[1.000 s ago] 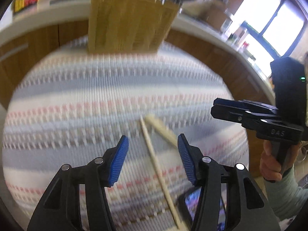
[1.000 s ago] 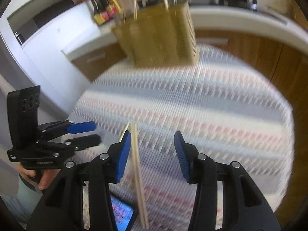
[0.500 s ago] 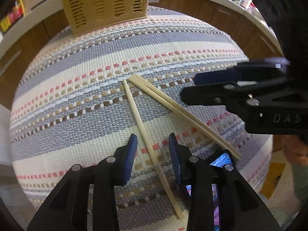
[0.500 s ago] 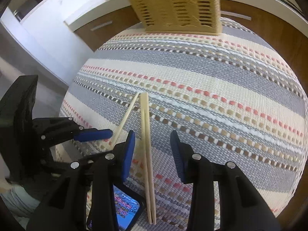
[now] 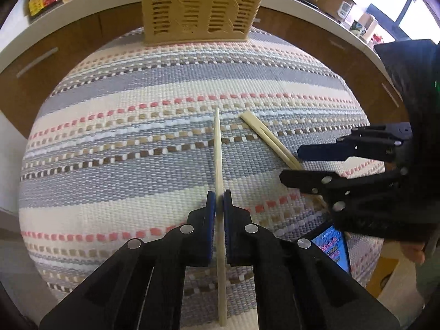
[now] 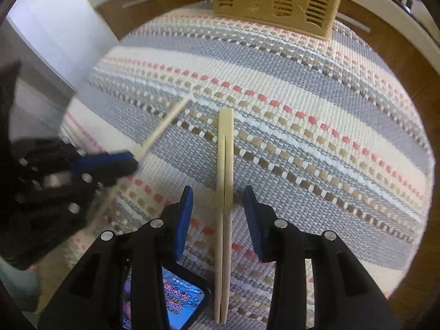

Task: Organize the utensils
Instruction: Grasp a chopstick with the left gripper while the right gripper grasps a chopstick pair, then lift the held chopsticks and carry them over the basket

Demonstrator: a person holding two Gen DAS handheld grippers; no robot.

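Chopsticks are the job, and none has reached the basket yet, as far as either view shows.

Left wrist view: the left gripper point(image 5: 219, 206) at bottom centre is clenched on a single chopstick point(image 5: 217, 148), which runs up the middle of the frame over the striped cloth point(image 5: 110, 137). The joined pair of chopsticks point(image 5: 268, 137) lies on the cloth to the right of centre, slanting toward the right gripper point(image 5: 291, 165) at the right edge. The slotted basket point(image 5: 200, 5) stands at top centre, well apart from both. A phone point(image 5: 332, 244) with a lit screen sits at lower right.

Right wrist view: the right gripper point(image 6: 217, 206) at bottom centre is released, its jaws wide on either side of the joined pair point(image 6: 225, 165), not touching it. At the left the left gripper point(image 6: 110, 165) is blurred, with the single stick point(image 6: 167, 123) slanting up from it. The basket point(image 6: 275, 0) is at the top edge, the phone point(image 6: 176, 297) at the bottom.

Judged from this, one stick is grasped, the pair is about to be; carrying everything to the basket remains.
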